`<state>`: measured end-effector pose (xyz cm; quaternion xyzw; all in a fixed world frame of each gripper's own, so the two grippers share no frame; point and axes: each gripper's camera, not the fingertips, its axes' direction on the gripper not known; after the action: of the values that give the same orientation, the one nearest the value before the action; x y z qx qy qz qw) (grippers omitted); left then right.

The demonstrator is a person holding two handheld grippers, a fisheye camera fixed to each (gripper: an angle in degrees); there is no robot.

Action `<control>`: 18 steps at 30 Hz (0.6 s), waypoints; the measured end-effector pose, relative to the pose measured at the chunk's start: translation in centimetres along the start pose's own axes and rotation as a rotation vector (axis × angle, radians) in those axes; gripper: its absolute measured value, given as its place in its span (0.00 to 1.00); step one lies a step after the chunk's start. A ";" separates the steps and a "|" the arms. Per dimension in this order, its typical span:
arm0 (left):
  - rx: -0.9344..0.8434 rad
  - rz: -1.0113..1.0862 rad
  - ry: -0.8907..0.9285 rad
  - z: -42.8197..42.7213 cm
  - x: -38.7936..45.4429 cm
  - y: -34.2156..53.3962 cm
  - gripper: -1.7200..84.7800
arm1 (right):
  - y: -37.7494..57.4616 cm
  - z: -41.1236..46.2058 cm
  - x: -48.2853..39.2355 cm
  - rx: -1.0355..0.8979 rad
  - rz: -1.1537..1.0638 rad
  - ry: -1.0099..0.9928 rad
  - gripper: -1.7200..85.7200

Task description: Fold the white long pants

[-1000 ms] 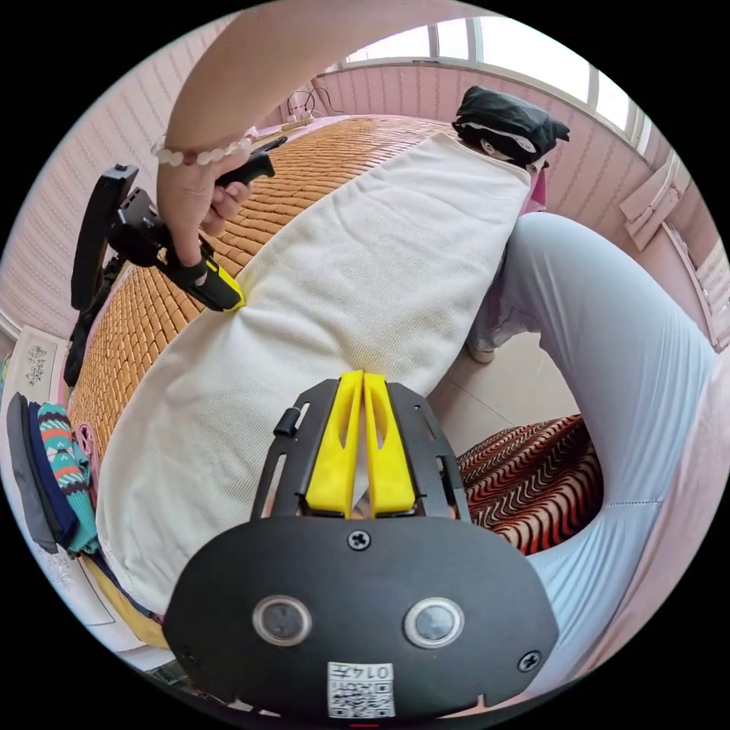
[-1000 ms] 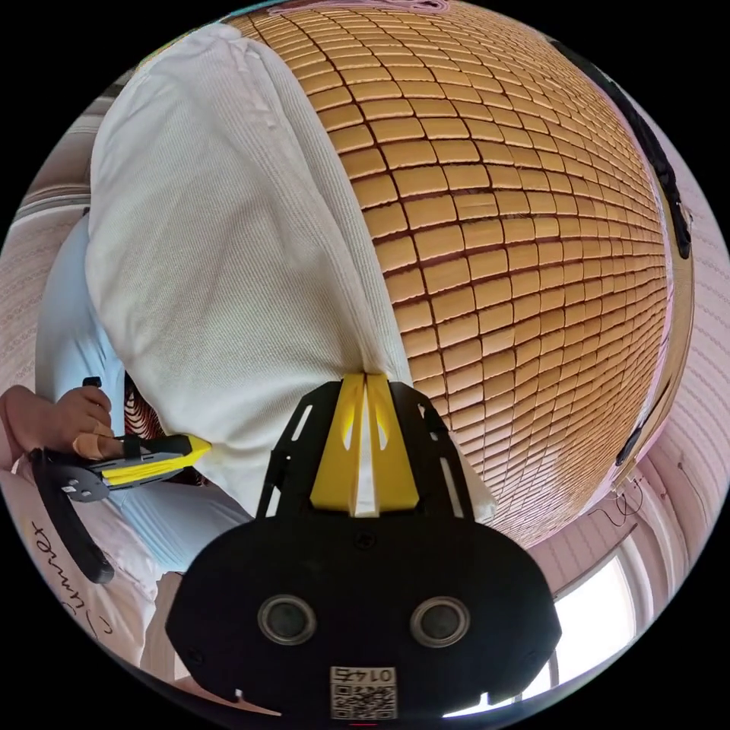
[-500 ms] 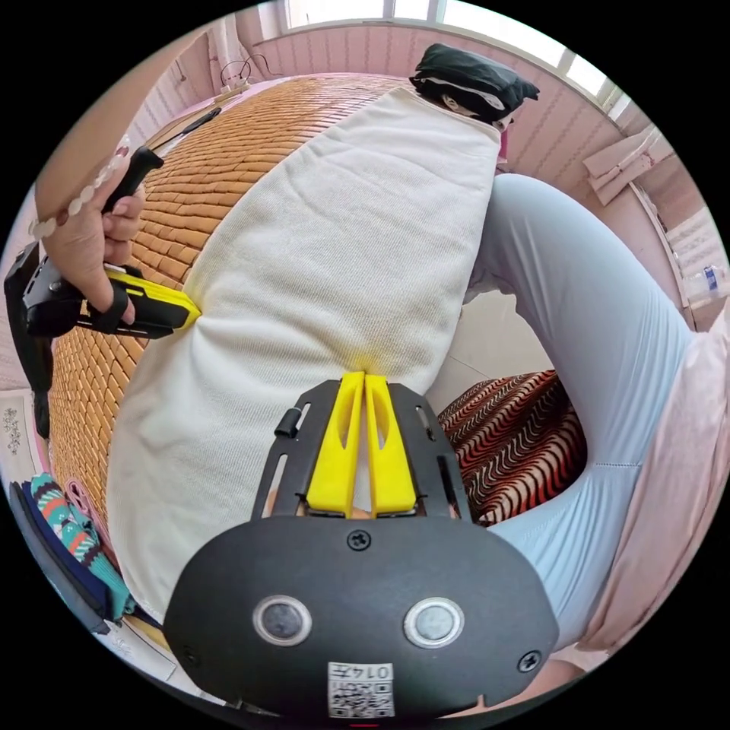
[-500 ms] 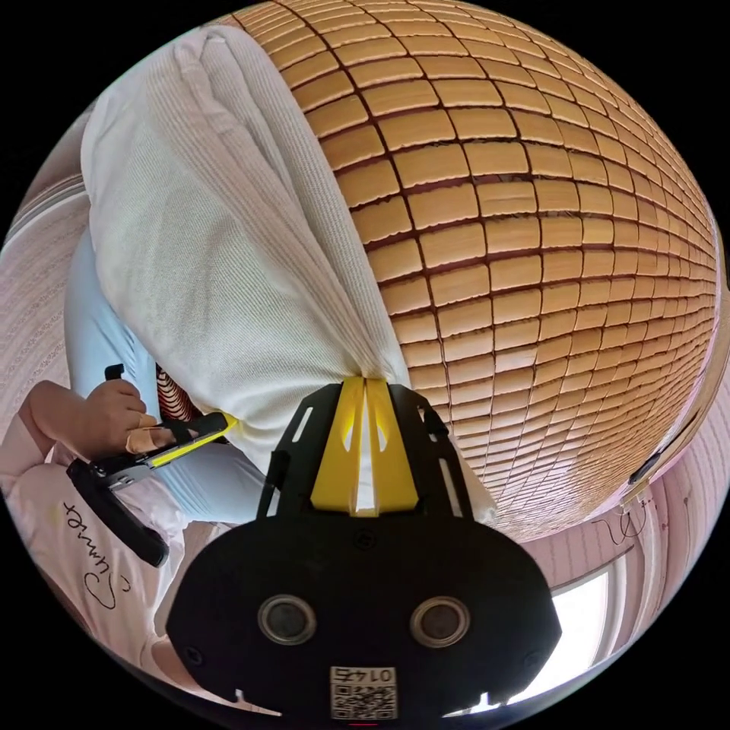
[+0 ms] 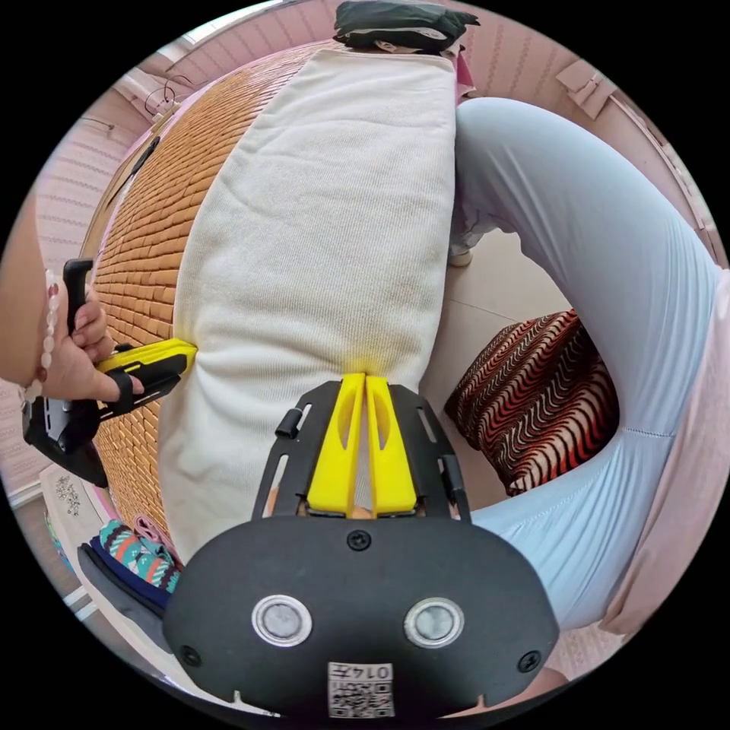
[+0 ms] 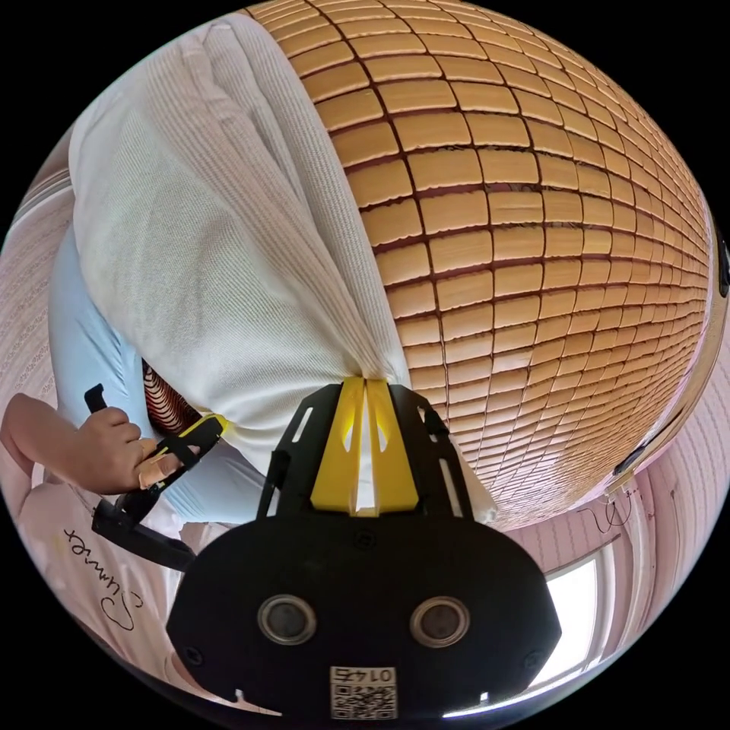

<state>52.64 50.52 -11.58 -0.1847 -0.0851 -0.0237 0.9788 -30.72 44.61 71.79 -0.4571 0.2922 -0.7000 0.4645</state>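
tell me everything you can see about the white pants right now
The white pants look like a thick, ribbed off-white knit, already folded into one long band. It lies along the edge of the woven bamboo mat, with one long side beside the person's pale blue trouser leg. At the near end, the left gripper and the right gripper each pinch a corner, and the cloth bunches into small puckers at both. The far end reaches a dark folded garment.

White ribbed long pants (image 5: 319, 205) folded, lying flat along bamboo mat (image 6: 532, 251), near edge bunched.
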 end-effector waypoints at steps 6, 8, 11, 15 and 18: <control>-0.001 -0.035 -0.018 0.5 0.6 0.3 0.01 | 9.1 -1.6 1.6 0.096 0.083 0.018 0.01; 0.016 -0.048 -0.067 0.4 1.4 1.0 0.01 | 12.5 -2.1 1.8 0.130 0.089 0.044 0.01; 0.079 -0.139 -0.102 -1.4 1.6 3.5 0.01 | 22.0 -3.1 2.9 0.348 0.208 0.018 0.01; 0.197 -0.309 -0.186 -4.6 2.0 8.0 0.01 | 46.5 -0.8 4.3 0.917 0.564 -0.274 0.01; 0.318 -0.423 -0.108 -6.2 2.6 10.5 0.03 | 64.8 9.3 2.9 1.188 0.782 -0.509 0.02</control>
<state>57.00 57.99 -20.55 -0.0076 -0.1765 -0.2042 0.9629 2.11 16.29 22.65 -0.1404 -0.1096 -0.3970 0.9004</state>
